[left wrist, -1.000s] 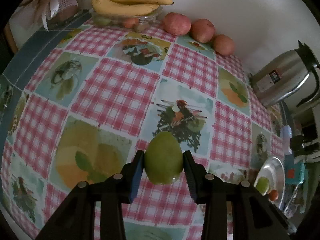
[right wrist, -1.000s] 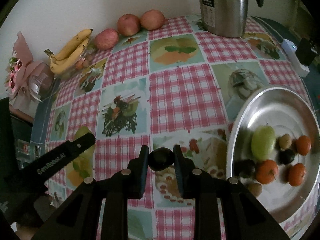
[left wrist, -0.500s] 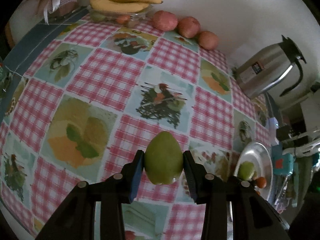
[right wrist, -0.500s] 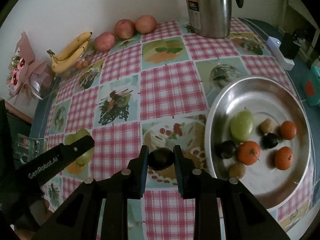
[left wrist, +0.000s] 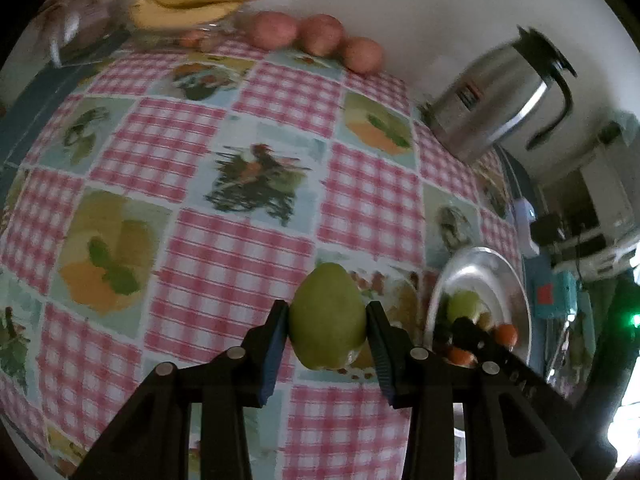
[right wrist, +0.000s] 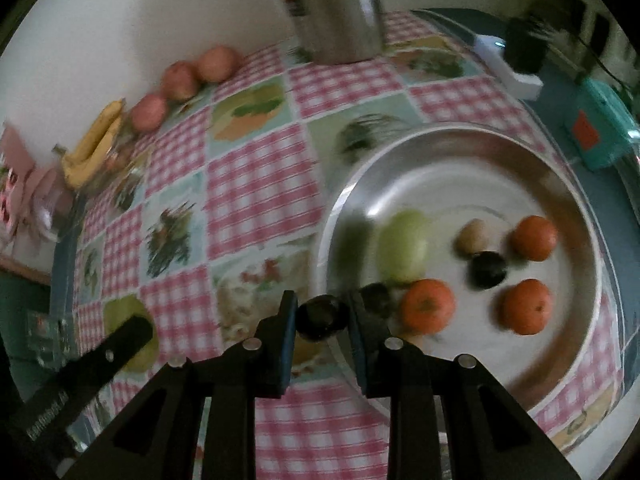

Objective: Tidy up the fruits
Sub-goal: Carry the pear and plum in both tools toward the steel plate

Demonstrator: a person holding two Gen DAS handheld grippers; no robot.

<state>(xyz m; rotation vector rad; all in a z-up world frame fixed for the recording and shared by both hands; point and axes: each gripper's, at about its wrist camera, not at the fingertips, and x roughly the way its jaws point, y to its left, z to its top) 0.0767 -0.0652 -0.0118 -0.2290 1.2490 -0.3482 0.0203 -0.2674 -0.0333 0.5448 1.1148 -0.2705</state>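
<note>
Checked pink-and-white cloth with printed fruit panels covers the tabletop [right wrist: 256,184]. Nearest, the right gripper [right wrist: 322,316] clamps a small dark round fruit [right wrist: 320,317] at the near rim of the round, shiny metal plate [right wrist: 576,208]. On that plate lie a green pear-shaped fruit [right wrist: 402,246], three tangerines [right wrist: 428,305], two more dark fruits [right wrist: 487,269] and a small tan one [right wrist: 471,236]. Left of the plate, the left gripper [left wrist: 327,332] pinches a smooth green mango [left wrist: 327,320] above the cloth. Beyond the plate stands a steel thermos jug [left wrist: 488,100] whose label is too blurred to read; three reddish apples [left wrist: 320,34] and bananas [left wrist: 188,4] atop a clear tub line the far wall.
</note>
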